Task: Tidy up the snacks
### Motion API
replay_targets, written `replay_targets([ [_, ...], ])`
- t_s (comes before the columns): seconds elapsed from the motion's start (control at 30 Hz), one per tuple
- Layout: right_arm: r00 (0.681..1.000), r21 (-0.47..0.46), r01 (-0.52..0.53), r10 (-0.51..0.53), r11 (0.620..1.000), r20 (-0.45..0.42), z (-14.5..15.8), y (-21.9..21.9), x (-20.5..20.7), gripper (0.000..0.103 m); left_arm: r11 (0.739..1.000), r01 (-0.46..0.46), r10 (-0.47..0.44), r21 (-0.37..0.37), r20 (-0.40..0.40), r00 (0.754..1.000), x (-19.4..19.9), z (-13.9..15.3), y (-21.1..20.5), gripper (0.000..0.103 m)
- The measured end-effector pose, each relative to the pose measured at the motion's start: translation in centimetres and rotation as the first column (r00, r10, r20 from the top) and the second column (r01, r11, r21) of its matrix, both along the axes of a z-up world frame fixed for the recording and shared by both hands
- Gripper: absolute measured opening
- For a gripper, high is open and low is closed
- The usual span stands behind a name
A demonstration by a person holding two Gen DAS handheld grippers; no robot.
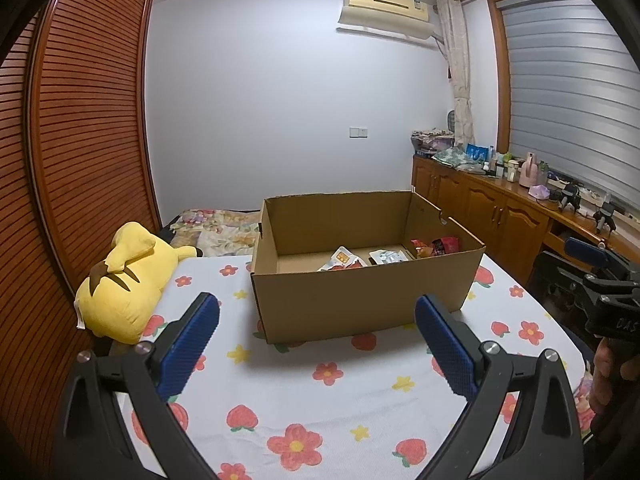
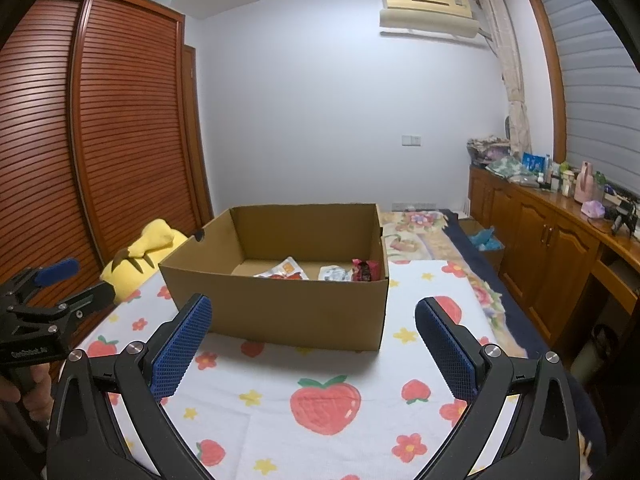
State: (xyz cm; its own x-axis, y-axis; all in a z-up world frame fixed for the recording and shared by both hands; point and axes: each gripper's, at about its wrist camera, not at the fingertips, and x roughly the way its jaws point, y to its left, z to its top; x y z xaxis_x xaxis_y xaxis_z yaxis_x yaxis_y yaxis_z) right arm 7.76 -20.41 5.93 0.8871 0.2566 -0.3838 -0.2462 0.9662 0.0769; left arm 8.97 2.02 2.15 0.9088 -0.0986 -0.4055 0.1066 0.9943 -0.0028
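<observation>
left gripper (image 1: 316,320) held level above the cloth (image 1: 320,400), its blue pads (image 1: 192,344) spread wide and holding nothing, aimed at the near wall of the box (image 1: 360,300). right gripper (image 2: 312,324) in the same pose, jaws wide and unladen, pads (image 2: 448,344) also framing the box. each tool shows at the edge of the other's view, side by side and apart: the right gripper at the right rim of the left view, the left gripper at the left rim of the right view, each with a hand on its handle.

open cardboard box stands on a white cloth printed with strawberries and flowers, spread over a bed. snacks (image 1: 344,260) lie on the box floor toward its right half: a white and orange packet (image 2: 286,270), a pale packet (image 2: 334,273) and a dark red packet (image 2: 365,270) against the right wall. left half of the floor is bare cardboard.

yellow plush (image 1: 124,284) lies at the cloth's left edge, near the box but apart from it, beside a slatted wooden wardrobe (image 1: 88,120). a floral quilt (image 2: 420,232) lies beyond the box. wooden cabinets (image 2: 540,240) with small items on top run along the right under a shuttered window; an air conditioner (image 1: 384,4) hangs on the far wall.

bare cloth lies between both grippers and the box, and on either side of it. the cloth's right edge drops toward the gap before the cabinets.
</observation>
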Motion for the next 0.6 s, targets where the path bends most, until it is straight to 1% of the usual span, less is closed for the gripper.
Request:
replay_targets([
  [0.6, 1.0, -0.003, 0.004, -0.004, 1.0, 0.004, -0.11, -0.22, -0.31, 0.103, 1.0, 0.007, -0.007, 0.002, 0.004, 1.0, -0.39, 0.29, -0.16, 0.099],
])
